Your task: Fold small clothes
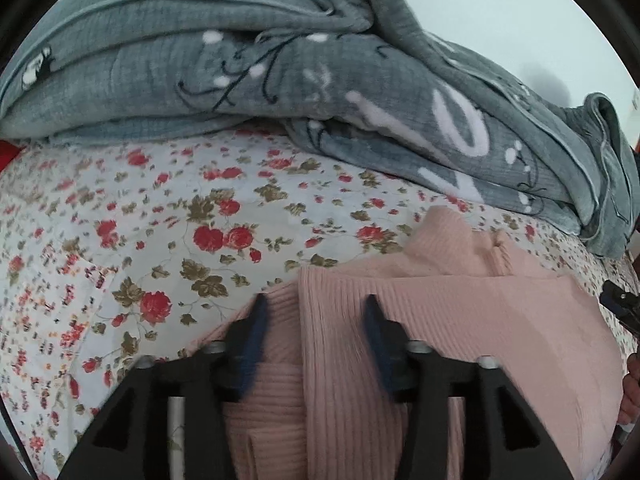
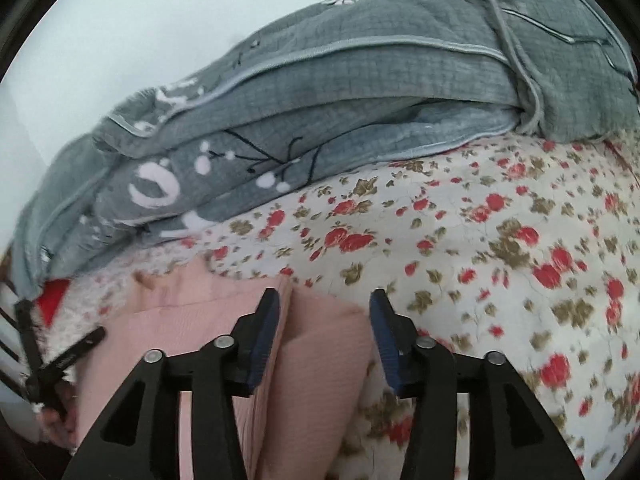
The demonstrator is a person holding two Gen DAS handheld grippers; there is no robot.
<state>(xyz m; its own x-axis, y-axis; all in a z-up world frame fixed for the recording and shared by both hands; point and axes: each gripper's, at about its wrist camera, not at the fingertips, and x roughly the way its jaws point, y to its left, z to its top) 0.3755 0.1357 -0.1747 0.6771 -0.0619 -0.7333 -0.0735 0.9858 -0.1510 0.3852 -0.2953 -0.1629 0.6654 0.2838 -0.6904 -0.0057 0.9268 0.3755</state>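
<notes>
A pink ribbed knit garment (image 1: 460,320) lies folded on the floral bedsheet (image 1: 168,216). In the left wrist view my left gripper (image 1: 315,300) hovers over the garment's left part, jaws open, with a folded edge lying below the gap and no pad pressing on it. In the right wrist view the same pink garment (image 2: 180,320) fills the lower left. My right gripper (image 2: 325,296) stands open above its right edge, holding nothing. The right gripper's black tip (image 1: 620,308) shows at the far right of the left wrist view. The left gripper's fingers (image 2: 76,348) show at the left edge of the right wrist view.
A thick grey blanket (image 1: 280,64) with white and black patterns is piled along the back of the bed, also the grey blanket (image 2: 360,96) in the right wrist view. A white wall rises behind it. Floral sheet (image 2: 500,240) stretches right of the garment.
</notes>
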